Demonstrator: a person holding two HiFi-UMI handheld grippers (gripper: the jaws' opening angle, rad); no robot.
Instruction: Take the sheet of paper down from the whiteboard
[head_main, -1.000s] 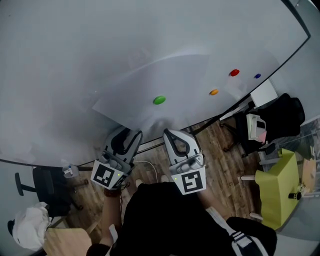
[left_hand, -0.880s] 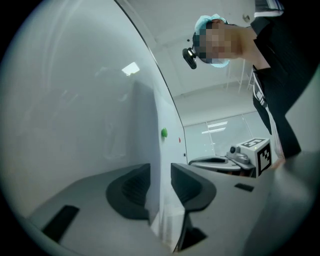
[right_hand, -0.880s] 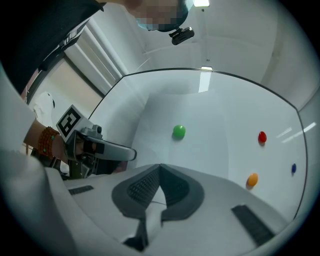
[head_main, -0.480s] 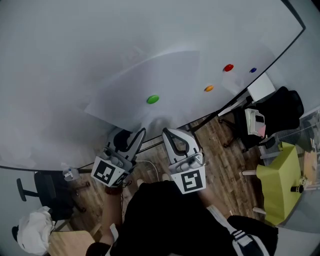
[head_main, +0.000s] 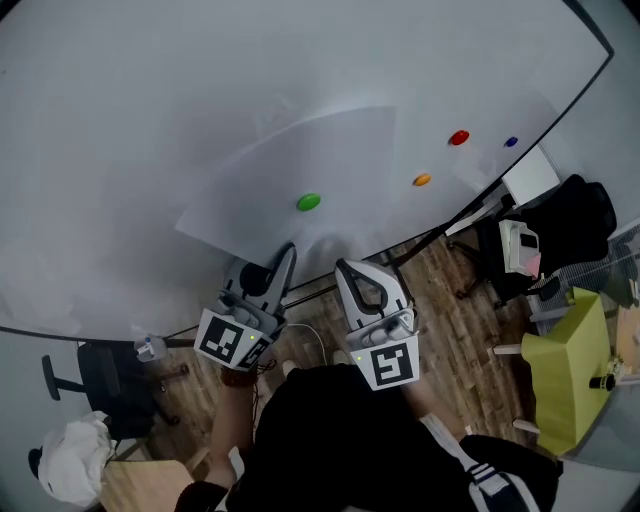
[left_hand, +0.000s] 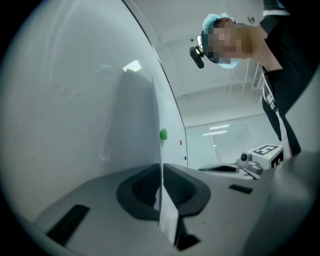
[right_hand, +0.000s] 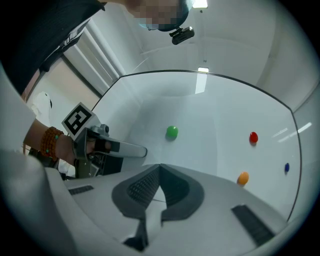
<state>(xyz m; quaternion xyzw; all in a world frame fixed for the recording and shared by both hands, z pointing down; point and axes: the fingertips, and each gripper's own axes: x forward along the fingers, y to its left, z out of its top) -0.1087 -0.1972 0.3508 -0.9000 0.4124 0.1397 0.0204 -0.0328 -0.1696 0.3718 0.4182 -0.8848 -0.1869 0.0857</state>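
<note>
A white sheet of paper (head_main: 300, 160) hangs on the whiteboard (head_main: 120, 120), pinned by a green magnet (head_main: 308, 202). My left gripper (head_main: 288, 250) is at the sheet's lower edge; its jaws have just been closing. In the left gripper view they (left_hand: 161, 167) pinch the sheet (left_hand: 165, 210), which runs edge-on between them up toward the green magnet (left_hand: 163, 134). My right gripper (head_main: 342, 265) is shut at the same edge just to the right. In the right gripper view it (right_hand: 160, 167) grips the paper (right_hand: 150, 205) below the magnet (right_hand: 172, 132).
Red (head_main: 459, 137), orange (head_main: 422, 180) and blue (head_main: 512, 142) magnets sit on the board to the right of the sheet. A white box (head_main: 530, 178) rests on the board's ledge. A black chair (head_main: 100, 385) and a yellow-green table (head_main: 560, 370) stand on the wooden floor.
The left gripper has moved up to the sheet's lower edge and its jaws, wide open before, have closed on the paper. The right gripper has stayed in place.
</note>
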